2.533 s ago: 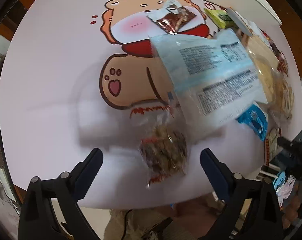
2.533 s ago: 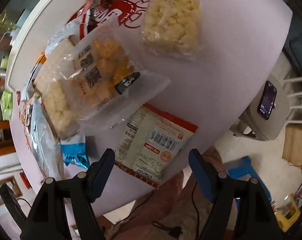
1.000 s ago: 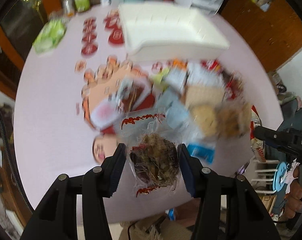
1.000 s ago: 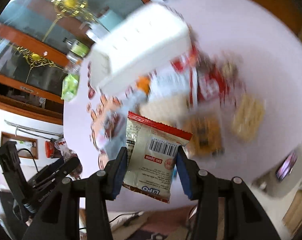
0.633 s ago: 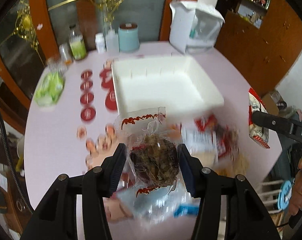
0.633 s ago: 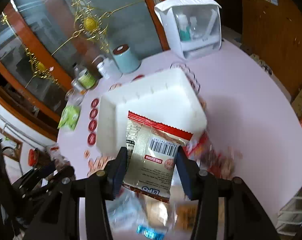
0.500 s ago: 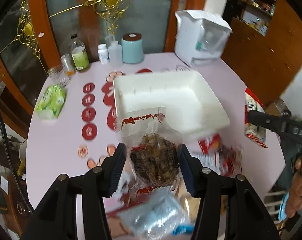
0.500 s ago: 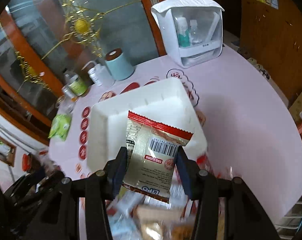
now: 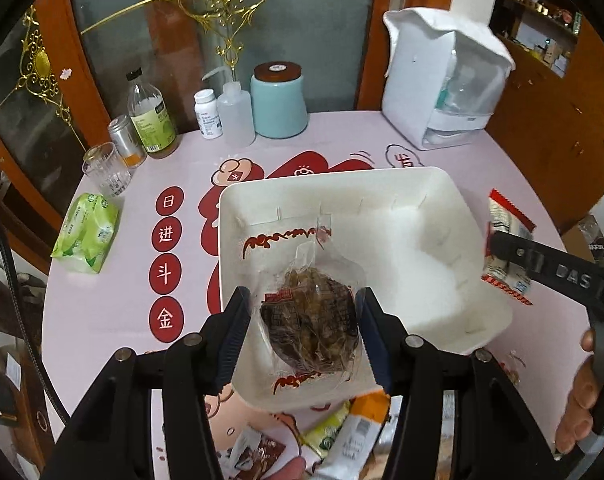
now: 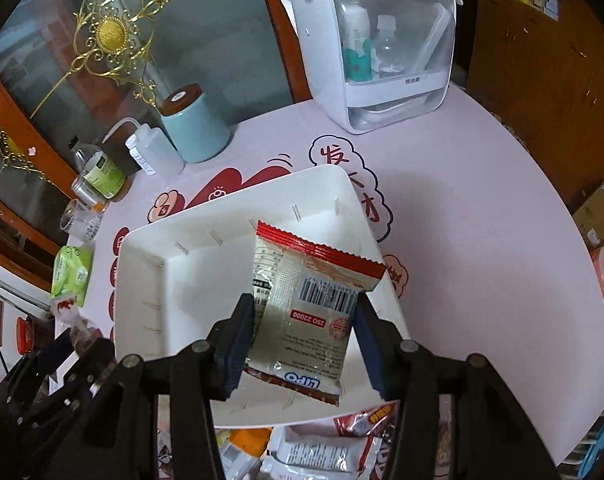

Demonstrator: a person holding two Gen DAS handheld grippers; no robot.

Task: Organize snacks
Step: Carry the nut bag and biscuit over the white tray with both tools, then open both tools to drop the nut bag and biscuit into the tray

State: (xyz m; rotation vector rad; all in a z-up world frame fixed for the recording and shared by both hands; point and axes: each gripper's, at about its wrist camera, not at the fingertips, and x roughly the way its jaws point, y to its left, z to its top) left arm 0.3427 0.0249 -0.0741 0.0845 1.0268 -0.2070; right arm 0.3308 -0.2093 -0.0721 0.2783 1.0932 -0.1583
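Note:
A white tray (image 9: 341, 176) stands mid-table on the pink cartoon cloth. My left gripper (image 9: 302, 332) hangs over the tray's near left part, shut on a clear packet of dark brown snack (image 9: 309, 320). In the right wrist view my right gripper (image 10: 305, 336) is above the tray (image 10: 222, 208) with a red-and-cream snack packet (image 10: 302, 300) between its pads. Its jaws are opening, though the pads still touch the packet's sides. In the left wrist view that packet (image 9: 505, 224) shows over the tray's right rim. Nothing lies in the tray.
Loose snack packets (image 9: 353, 432) lie heaped in front of the tray. Behind it stand a teal canister (image 9: 278, 100), bottles (image 9: 150, 120), a glass (image 9: 106, 168) and a white storage box (image 9: 441, 80). A green tissue pack (image 9: 88, 232) lies left. A person's hand (image 9: 577, 400) shows at right.
Both grippers took their packets off the table, then carried them from over the snack heap to above the white tray. The right jaws stand slightly wider around their packet.

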